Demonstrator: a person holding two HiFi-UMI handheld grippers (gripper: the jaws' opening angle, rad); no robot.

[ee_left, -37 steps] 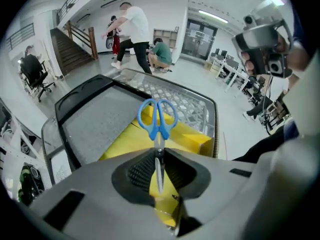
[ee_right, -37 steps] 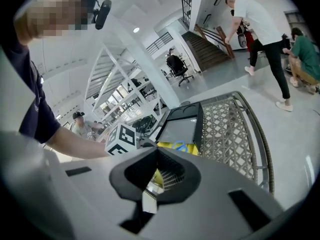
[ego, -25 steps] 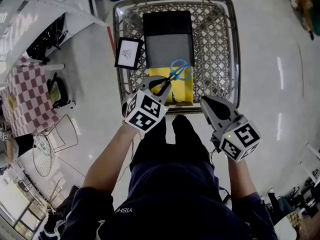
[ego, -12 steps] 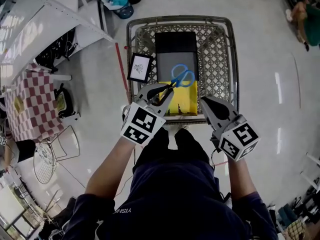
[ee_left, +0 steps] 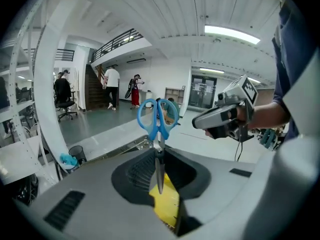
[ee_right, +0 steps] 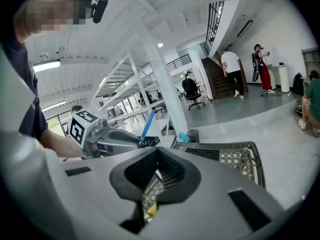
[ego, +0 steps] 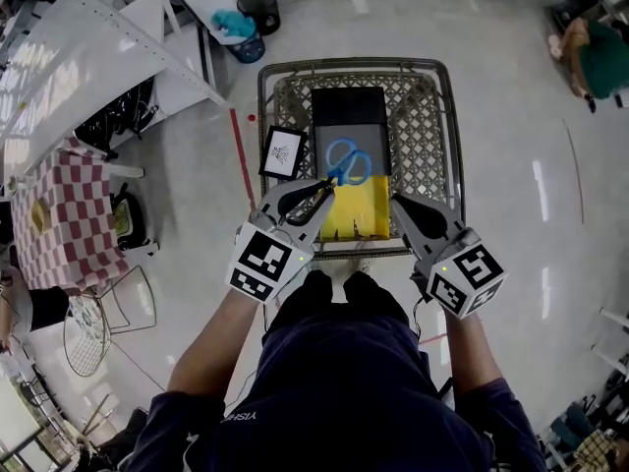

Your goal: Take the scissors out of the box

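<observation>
Left gripper (ego: 316, 193): fingers pinch the scissors (ego: 346, 162) by the blades, handles forward, held clear above the box (ego: 346, 106). Right gripper (ego: 405, 207) waits alongside, fingers closed and empty.

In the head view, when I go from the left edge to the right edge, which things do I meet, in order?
checkered cloth → black-framed card → scissors → right gripper → person in green. The left gripper is left out, because it overlaps the card and the scissors.
</observation>
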